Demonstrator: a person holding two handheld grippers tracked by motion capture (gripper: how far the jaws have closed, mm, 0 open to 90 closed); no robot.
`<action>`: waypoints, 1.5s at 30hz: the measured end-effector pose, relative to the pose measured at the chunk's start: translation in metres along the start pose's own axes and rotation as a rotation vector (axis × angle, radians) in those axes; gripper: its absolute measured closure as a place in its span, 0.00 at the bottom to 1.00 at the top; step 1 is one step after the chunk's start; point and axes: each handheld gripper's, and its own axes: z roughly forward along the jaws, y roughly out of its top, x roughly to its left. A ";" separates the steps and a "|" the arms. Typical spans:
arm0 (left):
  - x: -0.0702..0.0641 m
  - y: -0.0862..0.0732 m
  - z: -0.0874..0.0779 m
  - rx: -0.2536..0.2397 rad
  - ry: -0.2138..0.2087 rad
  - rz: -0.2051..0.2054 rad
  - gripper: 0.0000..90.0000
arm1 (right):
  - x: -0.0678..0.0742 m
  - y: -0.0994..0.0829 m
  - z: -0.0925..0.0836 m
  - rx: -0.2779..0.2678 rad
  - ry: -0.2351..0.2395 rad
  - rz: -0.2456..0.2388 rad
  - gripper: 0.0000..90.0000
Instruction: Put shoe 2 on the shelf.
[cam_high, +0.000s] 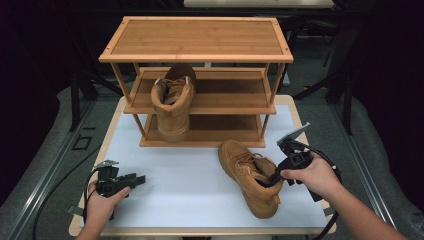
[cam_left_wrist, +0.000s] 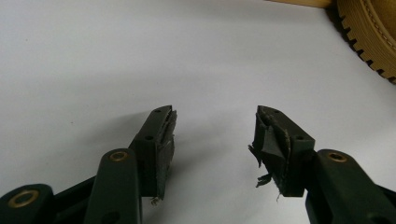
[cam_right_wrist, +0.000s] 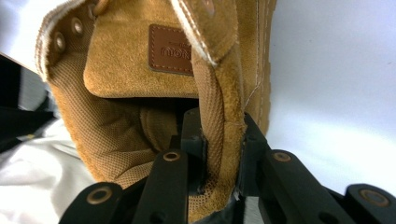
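- High view: nearest the camera, the left gripper (cam_high: 141, 178) rests at 7 o'clock on the white table (cam_high: 185, 190), its jaws apart with nothing between them.
- At 4 o'clock the right gripper (cam_high: 274, 178) clamps the collar of the boot (cam_high: 248, 175) that lies on the table, just in front of the shelf (cam_high: 200, 95).
- That boot's long axis runs from toe at 11 o'clock to heel at 5 o'clock; the right gripper comes in from the boot's 3 o'clock side, at the ankle opening.
- A second boot (cam_high: 173, 107) stands on the shelf, heel toward the camera.
- Left gripper view: the jaws stand wide over bare table; a toothed sole edge (cam_left_wrist: 369, 42) shows at 1 o'clock, well apart.
- Right gripper view: here alone the grip is plain, one jaw inside the boot's mesh lining, one outside, pinching the collar wall (cam_right_wrist: 224, 140); a leather label (cam_right_wrist: 170, 49) sits at 12 o'clock.
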 end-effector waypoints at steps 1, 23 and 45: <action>0.000 0.000 0.000 0.000 0.000 0.000 0.53 | 0.000 0.000 0.000 0.000 0.000 0.000 0.86; 0.002 0.000 -0.003 -0.013 0.004 -0.014 0.53 | 0.012 -0.026 -0.048 -0.172 0.315 0.102 0.87; 0.002 0.000 -0.004 -0.016 0.006 -0.014 0.53 | 0.042 -0.034 -0.109 -0.272 0.415 0.008 0.87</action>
